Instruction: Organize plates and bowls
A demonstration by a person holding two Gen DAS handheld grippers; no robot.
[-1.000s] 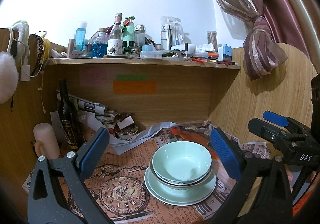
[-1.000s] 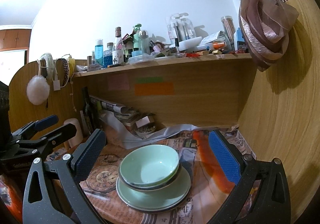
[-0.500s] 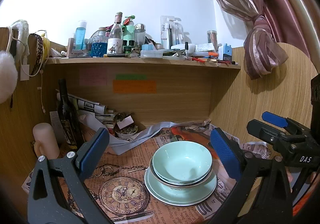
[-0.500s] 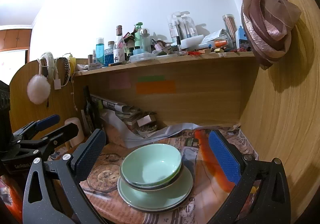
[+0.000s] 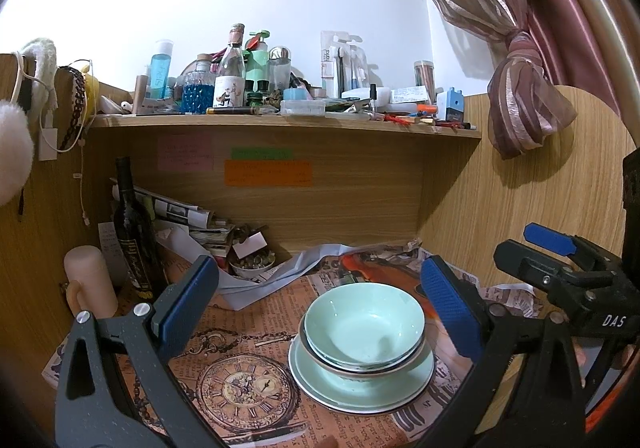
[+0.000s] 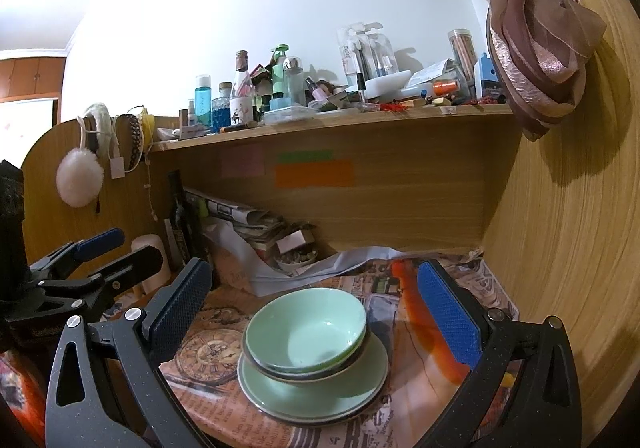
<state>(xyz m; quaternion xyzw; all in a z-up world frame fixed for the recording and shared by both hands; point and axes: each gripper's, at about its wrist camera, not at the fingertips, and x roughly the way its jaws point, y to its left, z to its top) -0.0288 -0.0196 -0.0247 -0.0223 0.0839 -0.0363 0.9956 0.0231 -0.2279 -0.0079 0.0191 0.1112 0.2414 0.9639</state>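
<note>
The stack of pale green crockery is sitting on the newspaper-covered desk (image 5: 248, 312), and everything here is placed from it. The top bowl (image 5: 364, 322) is nesting in a second bowl (image 5: 362, 366) with a darker rim, and both are resting on the plates (image 5: 360, 392), which seem to be two, one on the other.

The left gripper (image 5: 320, 312) is hovering just in front of the stack with its jaws spread wide and nothing between its blue pads (image 5: 188, 304); the stack is showing towards the right-hand pad. The right gripper (image 6: 312, 312) is likewise standing wide and empty, with the stack centred between its jaws. Neither one is touching the crockery.

The stacking looks finished, or nearly so; the top bowl is leaning a little to one side. If it needs straightening, it is probably best to be taking the rim on one side only, between the pads, and nudging it level while the other gripper is steadying the plates. Glazed ware is likely to slip, so a slow, shallow pinch is wiser than a hard squeeze.

The wine bottle (image 5: 134, 232) and the small dish of trinkets (image 5: 252, 266) are standing behind and to the left of the stack, well apart from it.
</note>
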